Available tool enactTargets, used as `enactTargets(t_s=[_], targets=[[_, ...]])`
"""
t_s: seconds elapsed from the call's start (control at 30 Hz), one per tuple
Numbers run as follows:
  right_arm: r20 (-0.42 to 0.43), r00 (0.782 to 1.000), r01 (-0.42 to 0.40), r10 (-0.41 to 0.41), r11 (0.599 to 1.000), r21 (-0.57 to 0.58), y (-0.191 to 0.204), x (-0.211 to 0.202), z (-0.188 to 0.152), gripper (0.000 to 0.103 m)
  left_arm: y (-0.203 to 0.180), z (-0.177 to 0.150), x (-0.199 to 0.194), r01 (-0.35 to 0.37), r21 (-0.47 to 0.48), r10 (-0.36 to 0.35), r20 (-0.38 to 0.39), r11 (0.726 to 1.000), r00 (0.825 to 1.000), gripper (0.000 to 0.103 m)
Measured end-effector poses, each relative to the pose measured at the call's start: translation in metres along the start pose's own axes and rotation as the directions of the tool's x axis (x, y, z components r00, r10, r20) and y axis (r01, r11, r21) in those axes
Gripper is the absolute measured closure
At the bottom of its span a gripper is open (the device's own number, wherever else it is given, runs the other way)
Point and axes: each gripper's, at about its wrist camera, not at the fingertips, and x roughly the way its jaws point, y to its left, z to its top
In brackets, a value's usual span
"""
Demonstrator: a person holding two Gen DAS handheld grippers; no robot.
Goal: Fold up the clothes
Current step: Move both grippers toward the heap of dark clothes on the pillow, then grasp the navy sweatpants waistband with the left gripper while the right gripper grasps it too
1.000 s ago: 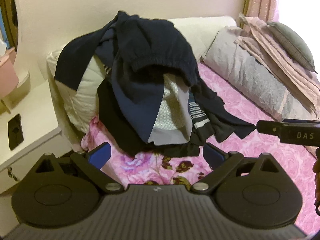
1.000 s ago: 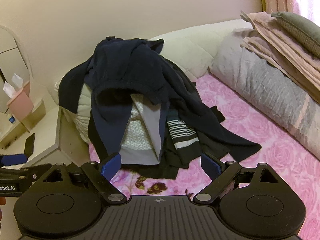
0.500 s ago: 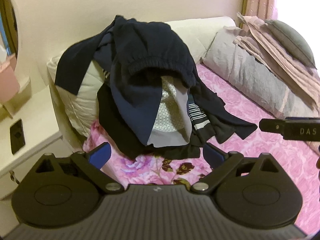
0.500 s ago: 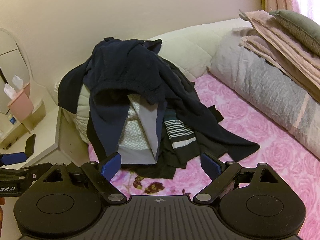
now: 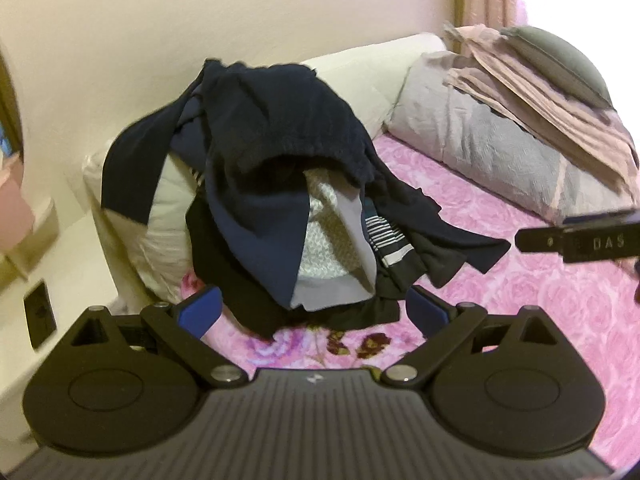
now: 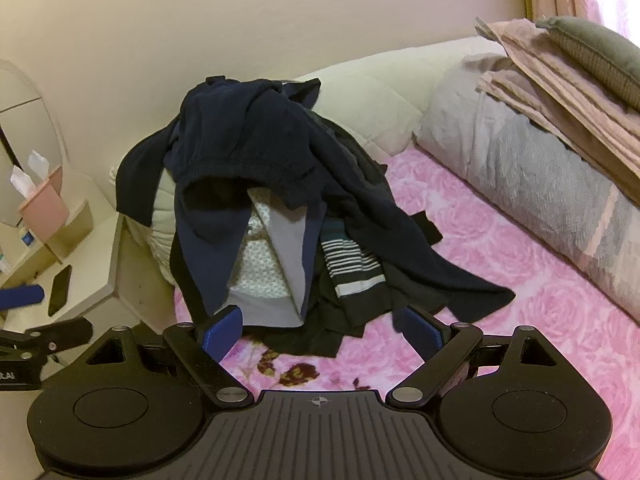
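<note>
Navy and black clothes (image 5: 280,208) lie heaped against a cream pillow (image 5: 168,240) on the pink bedspread (image 6: 500,280); left gripper (image 5: 314,312) and right gripper (image 6: 322,326) hover before the heap, fingers spread, empty.

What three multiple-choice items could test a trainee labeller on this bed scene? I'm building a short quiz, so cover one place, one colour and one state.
1. Where does the phone lie?
A. on the bedside table
B. on the pink bedsheet
C. on the clothes pile

2. What colour is the tissue box?
A. green
B. pink
C. black

3. How are the left gripper and right gripper?
A. both shut on cloth
B. one open, one shut
C. both open and empty

Answers:
1 A: the right wrist view shows it flat on the cream bedside table beside the bed.
2 B: its sides are pink.
3 C: each view shows blue pads spread wide short of the clothes pile.
</note>
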Motion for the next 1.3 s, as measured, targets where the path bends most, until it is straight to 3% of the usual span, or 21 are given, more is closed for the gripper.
enactTargets(t_s=[0.17,0.47,0.6,0.67,0.7,0.8,0.9,0.97,1.03,1.1,1.13,1.17,1.27,1.3], targets=[[0.032,0.999,0.005,0.002,0.981,-0.194,0.021,0.014,0.008,0.013,0.009,0.004,0.018,-0.052,0.186,0.042,0.058,0.981,0.997,0.006],[0.065,0.995,0.097,-0.073,0.845,-0.525,0.082,0.091,0.039,0.013,0.047,0.026,0.128,-0.070,0.495,0.018,0.110,0.866,0.994,0.006],[0.034,0.992,0.113,-0.119,0.760,-0.640,0.098,0.149,0.060,0.013,0.058,0.034,0.183,-0.107,0.626,-0.021,0.193,0.773,0.981,0.007],[0.015,0.990,0.112,-0.139,0.720,-0.685,0.103,0.178,0.069,0.013,0.060,0.035,0.209,-0.142,0.701,-0.046,0.243,0.699,0.969,0.011],[0.009,0.989,0.111,-0.148,0.701,-0.704,0.104,0.192,0.073,0.013,0.062,0.035,0.224,-0.164,0.737,-0.057,0.265,0.656,0.963,0.017],[0.001,0.987,0.102,-0.158,0.632,-0.768,0.110,0.231,0.079,0.013,0.070,0.042,0.252,-0.173,0.790,-0.095,0.281,0.588,0.955,0.033],[0.007,0.989,0.089,-0.149,0.551,-0.830,0.116,0.262,0.081,0.013,0.082,0.056,0.265,-0.140,0.798,-0.125,0.260,0.586,0.957,0.065],[0.019,0.990,0.088,-0.141,0.499,-0.862,0.120,0.278,0.082,0.013,0.094,0.070,0.261,-0.080,0.772,-0.166,0.236,0.631,0.957,0.071],[0.036,0.989,0.102,-0.141,0.492,-0.865,0.122,0.284,0.087,0.014,0.109,0.086,0.250,-0.012,0.719,-0.223,0.232,0.695,0.947,0.073],[0.050,0.991,0.111,-0.126,0.548,-0.829,0.119,0.277,0.097,0.014,0.123,0.101,0.234,0.031,0.685,-0.283,0.258,0.728,0.924,0.073],[0.055,0.992,0.110,-0.112,0.589,-0.801,0.115,0.269,0.103,0.022,0.128,0.108,0.226,0.042,0.684,-0.309,0.273,0.728,0.911,0.074],[0.059,0.993,0.109,-0.099,0.632,-0.767,0.111,0.259,0.110,0.058,0.129,0.116,0.220,0.042,0.684,-0.324,0.290,0.728,0.901,0.074],[0.105,0.991,0.130,-0.078,0.693,-0.709,0.099,0.224,0.125,0.080,0.132,0.142,0.200,0.042,0.685,-0.369,0.339,0.727,0.865,0.074],[0.130,0.989,0.143,-0.074,0.710,-0.689,0.094,0.211,0.131,0.081,0.133,0.150,0.193,0.041,0.685,-0.384,0.356,0.727,0.852,0.075]])
